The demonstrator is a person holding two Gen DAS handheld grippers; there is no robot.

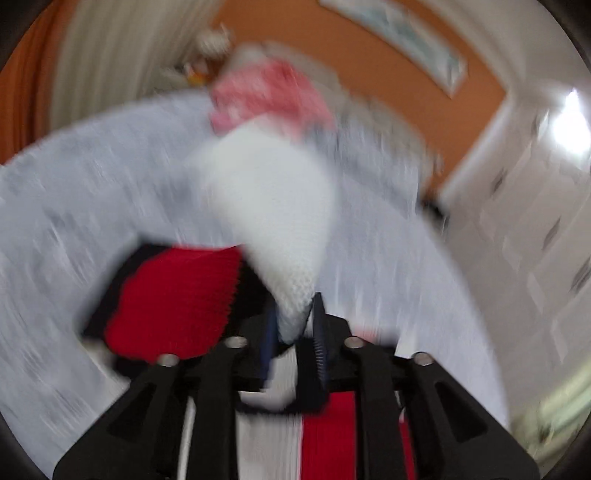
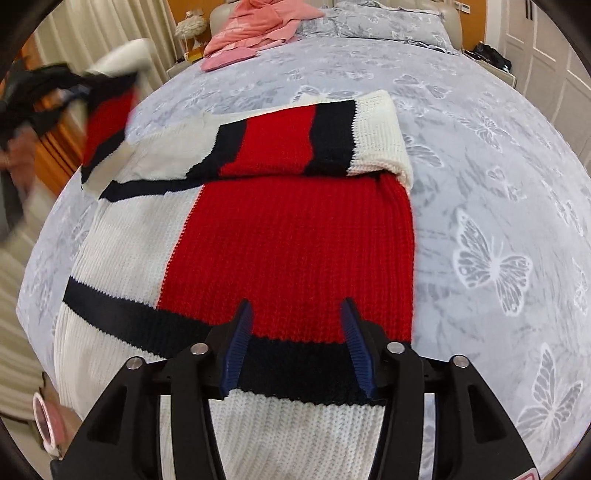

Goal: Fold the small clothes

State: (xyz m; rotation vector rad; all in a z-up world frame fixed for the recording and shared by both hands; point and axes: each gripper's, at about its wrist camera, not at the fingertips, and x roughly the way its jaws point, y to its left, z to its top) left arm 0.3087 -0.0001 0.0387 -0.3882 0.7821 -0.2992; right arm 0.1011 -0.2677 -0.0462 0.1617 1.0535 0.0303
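A butterfly-print bedspread [image 2: 498, 192] lies under my red, white and navy knit sweater [image 2: 295, 240], spread flat, one sleeve folded across its top. My left gripper [image 1: 295, 325] pinches the sweater's white cuff [image 1: 273, 221], lifted. My right gripper [image 2: 297, 332] hovers unclenched above the hem.

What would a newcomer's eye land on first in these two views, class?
First, the red, navy and white knitted sweater spread on the butterfly-print bedspread, one sleeve folded across its top. Next, the left tool pinching and lifting the white sleeve end, all blurred. A pink garment lies near the headboard.
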